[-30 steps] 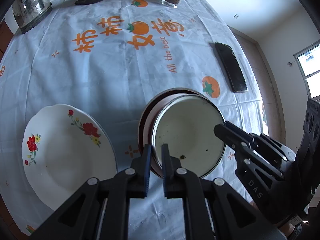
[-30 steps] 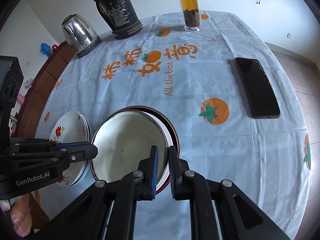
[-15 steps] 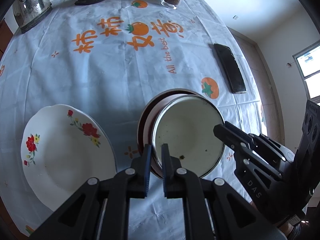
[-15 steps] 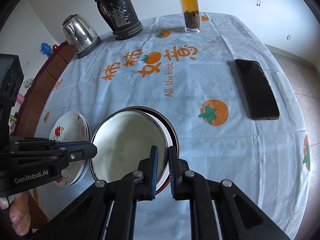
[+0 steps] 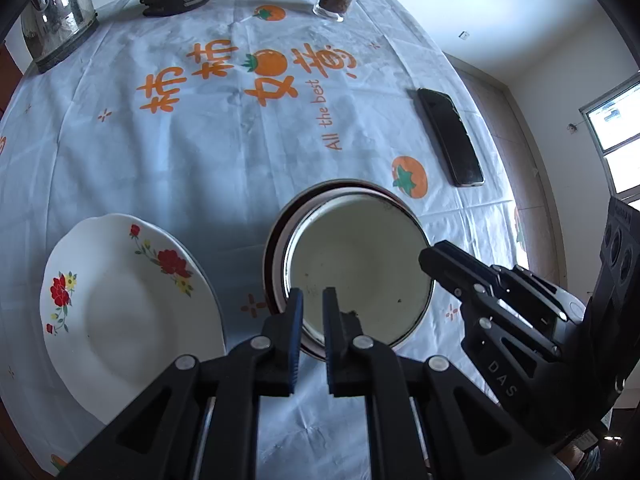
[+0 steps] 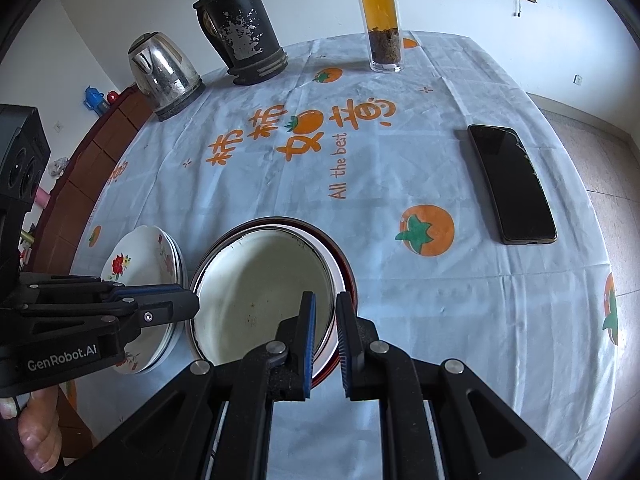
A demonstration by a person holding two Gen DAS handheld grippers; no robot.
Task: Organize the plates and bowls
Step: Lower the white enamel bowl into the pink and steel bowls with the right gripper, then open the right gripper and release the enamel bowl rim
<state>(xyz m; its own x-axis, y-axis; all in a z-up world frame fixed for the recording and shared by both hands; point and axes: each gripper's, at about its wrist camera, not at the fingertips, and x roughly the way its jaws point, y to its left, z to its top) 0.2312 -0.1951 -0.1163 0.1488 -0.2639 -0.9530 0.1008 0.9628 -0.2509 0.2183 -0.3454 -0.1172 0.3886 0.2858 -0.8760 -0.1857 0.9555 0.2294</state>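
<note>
A cream enamel bowl (image 5: 358, 268) sits nested in a red-rimmed bowl (image 5: 276, 240) near the table's front edge; both also show in the right wrist view (image 6: 260, 292) (image 6: 346, 268). My left gripper (image 5: 311, 304) is shut on the near-left rims of the two bowls. My right gripper (image 6: 325, 308) is shut on their right rims, and it shows in the left wrist view (image 5: 430, 258). A stack of white floral plates (image 5: 120, 312) lies just left of the bowls, also seen in the right wrist view (image 6: 148, 264).
A black phone (image 6: 512, 184) lies at the right. A steel kettle (image 6: 164, 72), a black thermos (image 6: 240, 28) and a glass tea bottle (image 6: 382, 20) stand along the far edge. The printed tablecloth (image 6: 360, 168) covers the table.
Both cameras have lifted back slightly, showing more of the far table. The bowls, plates and both grips look unchanged.
</note>
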